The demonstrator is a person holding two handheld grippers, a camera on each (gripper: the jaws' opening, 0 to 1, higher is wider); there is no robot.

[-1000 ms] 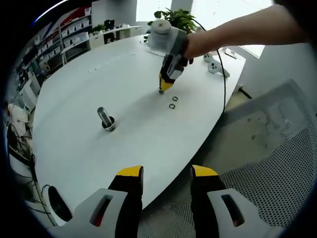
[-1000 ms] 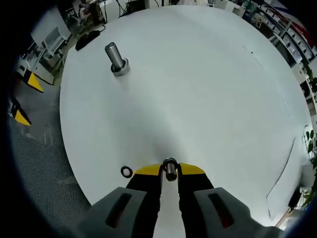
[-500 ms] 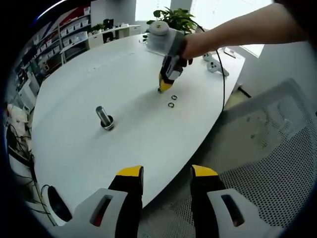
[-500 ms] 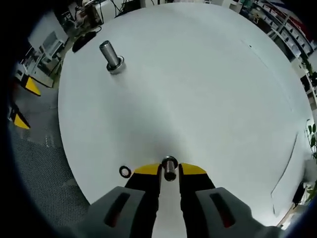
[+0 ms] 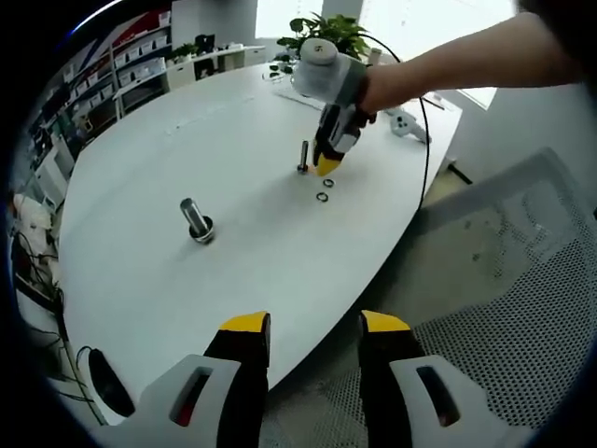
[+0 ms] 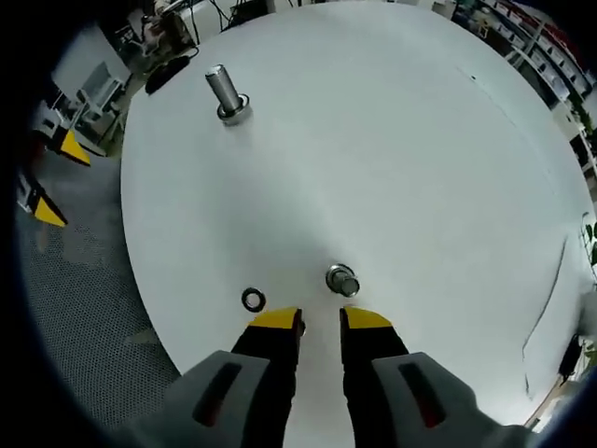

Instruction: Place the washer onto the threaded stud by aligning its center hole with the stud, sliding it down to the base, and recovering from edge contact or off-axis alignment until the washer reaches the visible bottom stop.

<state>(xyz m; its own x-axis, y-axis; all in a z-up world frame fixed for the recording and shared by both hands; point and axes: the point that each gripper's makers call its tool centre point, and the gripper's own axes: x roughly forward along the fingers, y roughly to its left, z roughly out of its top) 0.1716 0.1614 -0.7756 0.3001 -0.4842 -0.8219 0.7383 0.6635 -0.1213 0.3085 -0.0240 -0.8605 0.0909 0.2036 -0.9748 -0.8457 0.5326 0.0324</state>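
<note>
In the left gripper view, the left gripper (image 5: pixel 314 334) hangs off the edge of the white table (image 5: pixel 140 271), jaws apart and empty. Across the table a large stud (image 5: pixel 197 222) stands upright. Farther off, a smaller stud (image 5: pixel 303 156) stands beside the right gripper (image 5: pixel 327 166), with two washers (image 5: pixel 324 189) lying close by.

In the right gripper view, the right gripper (image 6: pixel 319 319) has its jaws slightly apart, holding nothing. The smaller stud (image 6: pixel 341 280) stands just ahead of its tips, one washer (image 6: pixel 253 300) to the left, the large stud (image 6: pixel 226 93) far off

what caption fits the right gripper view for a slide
Open right tool just short of a small upright stud, a washer beside it on the white table.
</note>
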